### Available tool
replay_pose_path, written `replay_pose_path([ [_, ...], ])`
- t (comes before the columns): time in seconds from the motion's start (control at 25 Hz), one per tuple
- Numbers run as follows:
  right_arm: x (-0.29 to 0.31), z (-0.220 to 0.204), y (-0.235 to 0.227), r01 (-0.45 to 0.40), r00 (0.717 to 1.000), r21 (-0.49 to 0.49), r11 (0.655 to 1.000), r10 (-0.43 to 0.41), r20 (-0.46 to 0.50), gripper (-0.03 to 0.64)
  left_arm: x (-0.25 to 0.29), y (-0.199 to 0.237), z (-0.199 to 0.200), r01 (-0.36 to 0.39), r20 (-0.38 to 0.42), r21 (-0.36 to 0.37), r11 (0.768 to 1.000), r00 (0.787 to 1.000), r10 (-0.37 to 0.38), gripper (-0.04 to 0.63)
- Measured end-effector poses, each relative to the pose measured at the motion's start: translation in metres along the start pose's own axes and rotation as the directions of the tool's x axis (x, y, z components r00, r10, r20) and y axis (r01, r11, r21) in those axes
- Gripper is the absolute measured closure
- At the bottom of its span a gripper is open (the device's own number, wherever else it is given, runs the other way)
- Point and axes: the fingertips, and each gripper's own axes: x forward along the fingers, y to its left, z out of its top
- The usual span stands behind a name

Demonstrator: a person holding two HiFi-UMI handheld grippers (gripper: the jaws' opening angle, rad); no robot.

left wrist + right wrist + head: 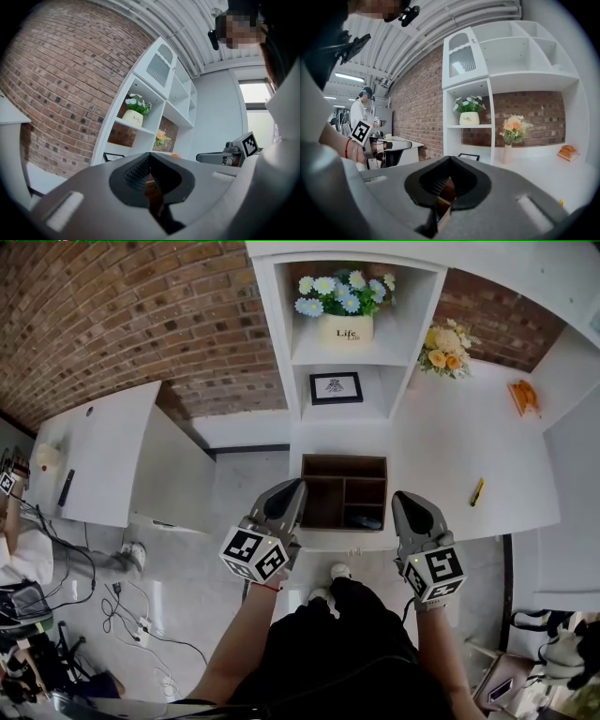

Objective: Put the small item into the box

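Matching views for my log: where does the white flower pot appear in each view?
Head view: white flower pot in the top shelf cubby, upper centre.
Left gripper view: on the shelf, left of centre.
Right gripper view: on the shelf, near centre.
Shared landmark: orange flowers to the pot's right.

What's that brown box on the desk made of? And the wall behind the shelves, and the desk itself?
Box: looks like wood or wood-look board, dark brown and matte, with thin flat dividers.
Wall: red-brown brick or brick facing, rough, with pale mortar lines.
Desk: smooth plain white, perhaps laminate or painted board; the look leaves it open.
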Motion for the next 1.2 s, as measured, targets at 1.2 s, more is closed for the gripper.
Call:
replay_pose_path([
  [1.2, 0.004, 0.030, -0.004, -0.003, 0.997, -0.018, 1.000, 0.004, 0.080, 0.614, 0.011, -0.008, 0.021, 0.026, 0.035, 0.038, 0.999, 0.999, -0.028, 0.594],
])
